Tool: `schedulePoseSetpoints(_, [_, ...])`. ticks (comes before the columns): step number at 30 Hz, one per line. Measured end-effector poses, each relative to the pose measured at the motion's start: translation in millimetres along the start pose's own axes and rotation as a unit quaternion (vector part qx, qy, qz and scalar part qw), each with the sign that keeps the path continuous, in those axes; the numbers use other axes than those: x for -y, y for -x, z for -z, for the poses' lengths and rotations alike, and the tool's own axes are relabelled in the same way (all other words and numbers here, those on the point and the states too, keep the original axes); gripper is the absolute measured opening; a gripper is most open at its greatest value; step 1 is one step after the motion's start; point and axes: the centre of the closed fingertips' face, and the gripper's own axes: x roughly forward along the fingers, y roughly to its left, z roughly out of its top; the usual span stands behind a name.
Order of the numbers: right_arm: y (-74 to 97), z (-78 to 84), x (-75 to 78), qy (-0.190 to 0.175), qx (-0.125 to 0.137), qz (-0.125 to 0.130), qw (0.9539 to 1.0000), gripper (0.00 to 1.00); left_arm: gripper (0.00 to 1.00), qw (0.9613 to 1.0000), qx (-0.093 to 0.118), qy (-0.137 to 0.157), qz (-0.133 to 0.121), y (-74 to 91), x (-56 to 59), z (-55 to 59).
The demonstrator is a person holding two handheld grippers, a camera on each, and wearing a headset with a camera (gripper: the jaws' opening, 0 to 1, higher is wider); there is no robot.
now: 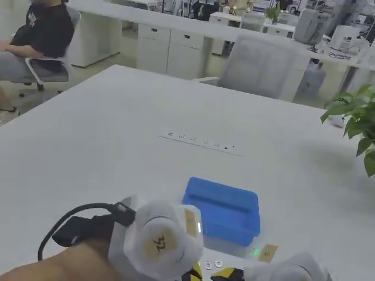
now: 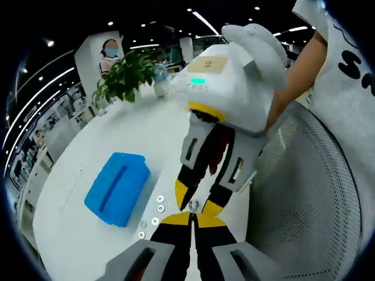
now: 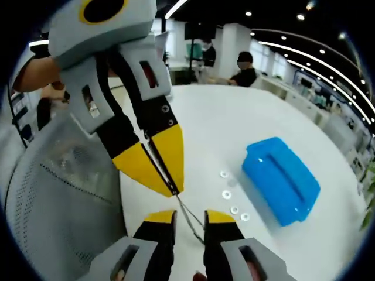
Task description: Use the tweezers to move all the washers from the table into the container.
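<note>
A blue container (image 1: 222, 212) (image 2: 117, 187) (image 3: 281, 181) sits on the white table (image 1: 117, 146). Several small washers (image 1: 213, 264) (image 2: 158, 209) (image 3: 233, 202) lie on the table just beside it. My left gripper (image 1: 195, 273) (image 2: 193, 220) (image 3: 165, 175) is shut on thin metal tweezers (image 3: 188, 219) (image 2: 194, 205). My right gripper (image 1: 229, 275) (image 3: 190, 218) (image 2: 198, 202) faces it with its jaws apart, and the free end of the tweezers lies between them. Both grippers hover near the table's front edge, short of the washers.
A mesh office chair (image 2: 304, 193) (image 3: 64, 175) is close under the grippers. A socket strip (image 1: 199, 143) is set into the table's middle and a potted plant (image 1: 357, 117) stands at the right. A person (image 1: 41, 29) sits far left and a grey chair (image 1: 258, 64) stands beyond the table.
</note>
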Motion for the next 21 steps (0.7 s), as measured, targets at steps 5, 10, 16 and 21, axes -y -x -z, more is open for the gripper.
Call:
schedulePoseSetpoints(5, [1.8,-1.6,0.1,0.016,0.0,0.002,0.9999,0.07,0.0,0.9997,-0.013,-0.022,0.0,-0.5,0.9,-3.9])
schedulePoseSetpoints(10, [9.4,-4.0,4.1,0.002,0.021,0.02,0.9996,0.03,0.0,0.9972,0.047,0.025,-0.054,2.2,-10.4,-20.4])
schedulePoseSetpoints(16, [13.8,-2.7,12.2,-0.025,0.025,0.029,0.9989,0.01,0.23,0.9669,0.11,0.19,-0.13,27.1,-24.2,-3.8])
schedulePoseSetpoints(21, [21.1,-9.2,24.6,-0.079,0.052,0.029,0.9951,0.01,0.52,0.9282,0.11,0.275,-0.226,60.5,-35.6,36.3])
